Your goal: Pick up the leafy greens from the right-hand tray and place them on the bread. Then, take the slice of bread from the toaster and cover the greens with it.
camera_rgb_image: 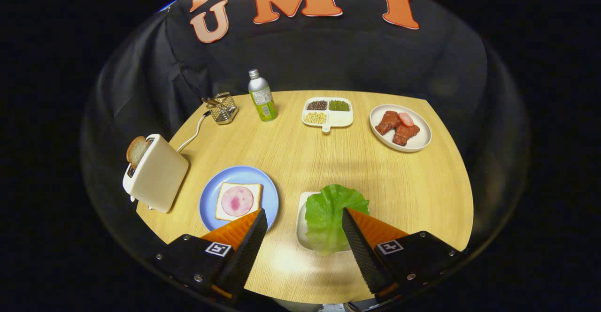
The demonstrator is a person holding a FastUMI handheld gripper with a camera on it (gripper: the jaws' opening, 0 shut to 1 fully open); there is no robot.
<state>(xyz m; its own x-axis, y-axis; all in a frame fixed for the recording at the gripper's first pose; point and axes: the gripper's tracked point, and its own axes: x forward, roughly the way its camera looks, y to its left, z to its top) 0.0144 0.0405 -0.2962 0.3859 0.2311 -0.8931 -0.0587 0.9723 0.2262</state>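
Hovering wide open, the gripper (303, 218) was near the leafy greens (334, 213), touching nothing. Next, its fingers (360, 241) needed to drop and pinch them.

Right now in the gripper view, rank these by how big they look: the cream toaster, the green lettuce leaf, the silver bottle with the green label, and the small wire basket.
1. Cream toaster and green lettuce leaf: alike, both near the camera.
2. Silver bottle with the green label.
3. Small wire basket.
The gripper is open.
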